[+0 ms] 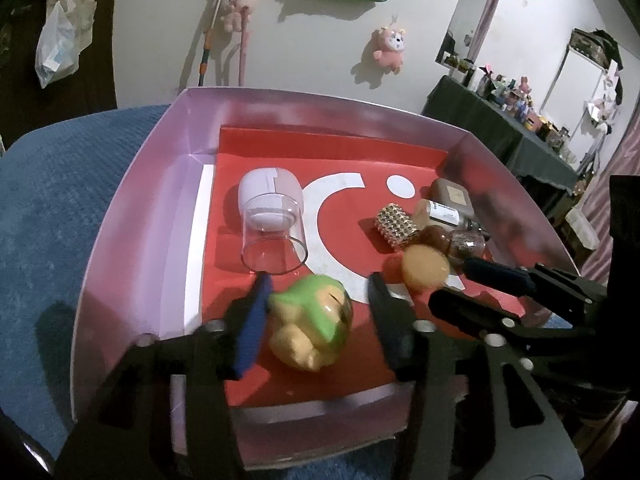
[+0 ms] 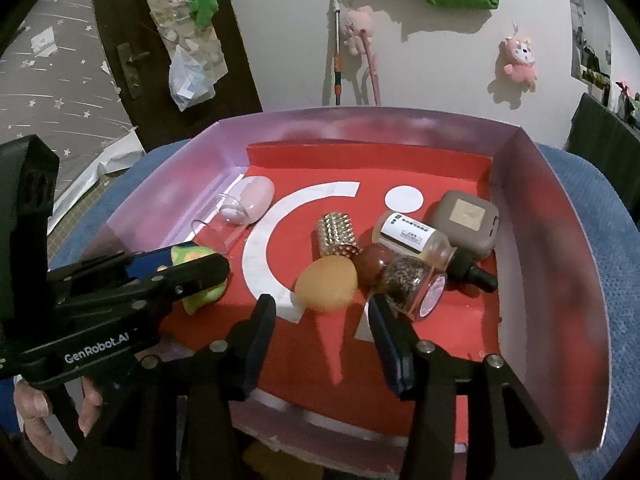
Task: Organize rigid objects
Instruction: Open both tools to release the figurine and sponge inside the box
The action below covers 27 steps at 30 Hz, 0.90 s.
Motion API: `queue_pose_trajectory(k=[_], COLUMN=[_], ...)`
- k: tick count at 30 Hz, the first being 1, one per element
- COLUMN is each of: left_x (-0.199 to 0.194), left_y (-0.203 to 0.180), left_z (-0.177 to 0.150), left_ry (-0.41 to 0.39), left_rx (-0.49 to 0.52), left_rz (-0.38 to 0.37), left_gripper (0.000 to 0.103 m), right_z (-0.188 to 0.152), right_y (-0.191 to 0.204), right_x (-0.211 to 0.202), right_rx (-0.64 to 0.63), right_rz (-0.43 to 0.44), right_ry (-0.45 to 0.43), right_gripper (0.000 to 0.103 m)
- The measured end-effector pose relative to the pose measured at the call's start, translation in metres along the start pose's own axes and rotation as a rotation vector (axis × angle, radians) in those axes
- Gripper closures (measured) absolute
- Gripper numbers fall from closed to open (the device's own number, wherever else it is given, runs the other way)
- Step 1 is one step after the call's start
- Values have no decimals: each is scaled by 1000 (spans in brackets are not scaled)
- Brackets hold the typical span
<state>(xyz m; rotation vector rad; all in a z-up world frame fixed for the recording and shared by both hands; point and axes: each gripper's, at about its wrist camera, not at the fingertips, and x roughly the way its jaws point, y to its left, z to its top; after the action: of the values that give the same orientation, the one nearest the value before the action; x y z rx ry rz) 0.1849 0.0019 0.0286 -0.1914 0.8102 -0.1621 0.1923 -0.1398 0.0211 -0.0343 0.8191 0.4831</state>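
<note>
A pink-walled box (image 1: 132, 208) with a red floor holds the objects. A green and yellow toy figure (image 1: 312, 320) lies near its front wall, between the fingers of my left gripper (image 1: 320, 284). The blue left pad (image 1: 252, 332) is at the toy's side and a gap shows at the right finger, so the left gripper is open. My right gripper (image 2: 320, 302) is open too, with nothing between its fingers. An orange egg-shaped ball (image 2: 326, 286) lies just beyond its tips. The right gripper (image 1: 452, 284) also shows from the side in the left wrist view, and the left gripper (image 2: 204, 258) in the right wrist view.
In the box lie a clear glass (image 1: 274, 236) on its side, a lilac mouse (image 1: 268, 192), a gold studded cylinder (image 2: 338, 236), a dark red ball (image 2: 372, 264), a small jar (image 2: 412, 284), a labelled dropper bottle (image 2: 416, 240) and a brown case (image 2: 468, 220). Blue cloth (image 1: 60, 200) surrounds the box.
</note>
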Motion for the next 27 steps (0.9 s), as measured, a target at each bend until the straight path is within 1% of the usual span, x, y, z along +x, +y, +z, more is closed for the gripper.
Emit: queue_pose_trajectory(k=[2, 6, 7, 8, 10, 13, 17, 20, 22, 25, 27], left_x=[-3, -9, -11, -12, -17, -20, -25, -28, -30, -32, -33], left_y=[1, -2, -2, -2, -3, -5, -8, -10, -12, -15, -15], left_z=[-1, -2, -2, -2, -3, -2, -3, -4, -4, -5, -6], left_ry=[-6, -15, -20, -23, -32, -40, -45, -53, -59, -63, -65], left_rx=[-5, -3, -1, 0, 0, 4, 8, 12, 18, 25, 26], left_rz=[-1, 1, 3, 4, -5, 2, -6, -7, -2, -2, -2], left_gripper=[44, 43, 41, 35, 34, 31, 28, 26, 24, 21, 17], right_z=[0, -1, -2, -2, -3, -5, -7, -10, -12, -13, -14], right_y=[3, 3, 3, 3, 5, 7, 8, 7, 7, 5, 5], right_x=[-4, -10, -12, -14, -17, -23, -30, -36, -39, -43, -45], right_rx=[-3, -5, -5, -4, -5, -13, -24, -27, -24, -18, -16], right_rz=[0, 3, 3, 4, 4, 2, 0, -3, 0, 5, 8], right_ry=[-11, -24, -27, -31, -41, -54, -73, -87, -94, -103, -108], right_gripper=[43, 42, 41, 37, 33, 32, 22, 20, 17, 11, 9])
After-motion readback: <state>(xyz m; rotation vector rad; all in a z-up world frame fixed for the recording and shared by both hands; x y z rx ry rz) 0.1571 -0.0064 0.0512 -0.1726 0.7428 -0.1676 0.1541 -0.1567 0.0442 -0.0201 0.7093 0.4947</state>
